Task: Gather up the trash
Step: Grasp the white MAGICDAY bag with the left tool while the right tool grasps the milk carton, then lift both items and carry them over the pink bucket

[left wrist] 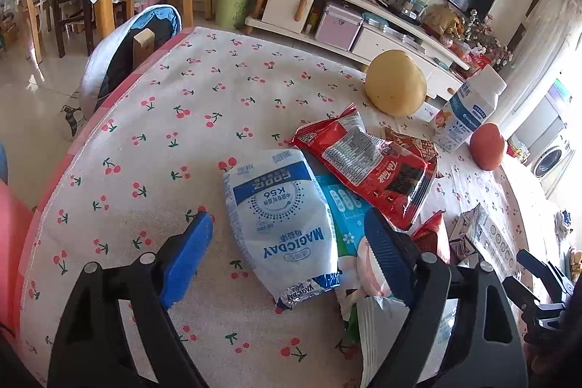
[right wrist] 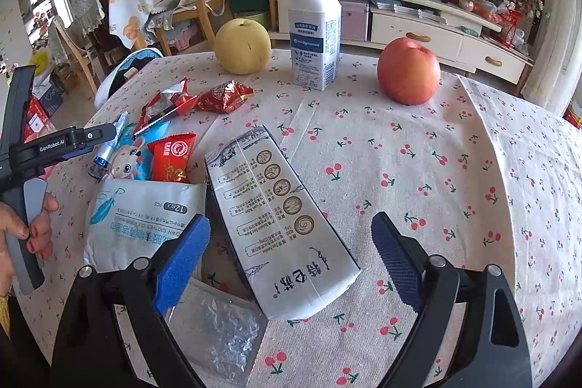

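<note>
The left gripper [left wrist: 289,244] is open astride the white pouch [left wrist: 282,228]; its right pad [left wrist: 387,255] overlaps the teal wrapper [left wrist: 343,210], so closing may snag both. The right gripper [right wrist: 291,257] gapes around the flattened carton [right wrist: 280,224], whose slick face may slip free.

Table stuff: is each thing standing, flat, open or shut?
Milk bottle: upright, cap on.
Flattened carton: lying flat.
White-blue pouch: lying flat, crumpled.
Red snack bag: lying flat, looks empty.
Yellow pear: whole.
Red apple: whole.
Left gripper: open.
Right gripper: open.
</note>
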Demonstrator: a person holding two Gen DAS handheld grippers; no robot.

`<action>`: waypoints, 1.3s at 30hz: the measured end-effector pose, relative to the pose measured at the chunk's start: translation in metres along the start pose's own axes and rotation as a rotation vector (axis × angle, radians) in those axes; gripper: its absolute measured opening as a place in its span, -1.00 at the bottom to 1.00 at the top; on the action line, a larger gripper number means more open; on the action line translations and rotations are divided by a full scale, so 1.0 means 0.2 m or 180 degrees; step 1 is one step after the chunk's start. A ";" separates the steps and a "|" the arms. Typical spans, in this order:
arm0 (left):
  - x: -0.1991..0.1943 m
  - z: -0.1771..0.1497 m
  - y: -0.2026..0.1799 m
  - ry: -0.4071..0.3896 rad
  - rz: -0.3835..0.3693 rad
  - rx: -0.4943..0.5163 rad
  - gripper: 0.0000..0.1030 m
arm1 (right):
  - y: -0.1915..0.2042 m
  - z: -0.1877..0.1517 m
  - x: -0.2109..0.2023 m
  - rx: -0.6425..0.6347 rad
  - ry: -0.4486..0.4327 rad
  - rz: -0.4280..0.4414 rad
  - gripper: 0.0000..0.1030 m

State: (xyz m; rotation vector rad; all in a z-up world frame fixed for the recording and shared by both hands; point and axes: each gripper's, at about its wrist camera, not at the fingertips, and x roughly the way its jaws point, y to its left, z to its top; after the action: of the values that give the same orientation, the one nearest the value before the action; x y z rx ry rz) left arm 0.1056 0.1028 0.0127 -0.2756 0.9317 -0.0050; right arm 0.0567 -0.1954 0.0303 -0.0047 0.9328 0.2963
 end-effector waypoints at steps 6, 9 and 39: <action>0.02 -0.01 -0.01 0.0044 0.0025 0.0012 0.48 | 0.00 0.01 0.07 -0.0034 0.0068 0.0012 0.74; 0.04 -0.02 -0.01 0.0064 0.0033 0.0024 0.37 | 0.00 0.01 0.09 -0.0038 0.0100 0.0032 0.74; -0.10 -0.07 0.08 -0.0073 -0.0086 -0.0158 0.17 | 0.04 -0.04 0.02 -0.0052 0.0046 0.0071 0.16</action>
State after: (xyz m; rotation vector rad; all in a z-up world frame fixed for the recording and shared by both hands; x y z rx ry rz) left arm 0.0798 0.1166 0.0169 -0.3338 0.9062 -0.0036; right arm 0.0502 -0.1876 0.0231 -0.0116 0.9451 0.3249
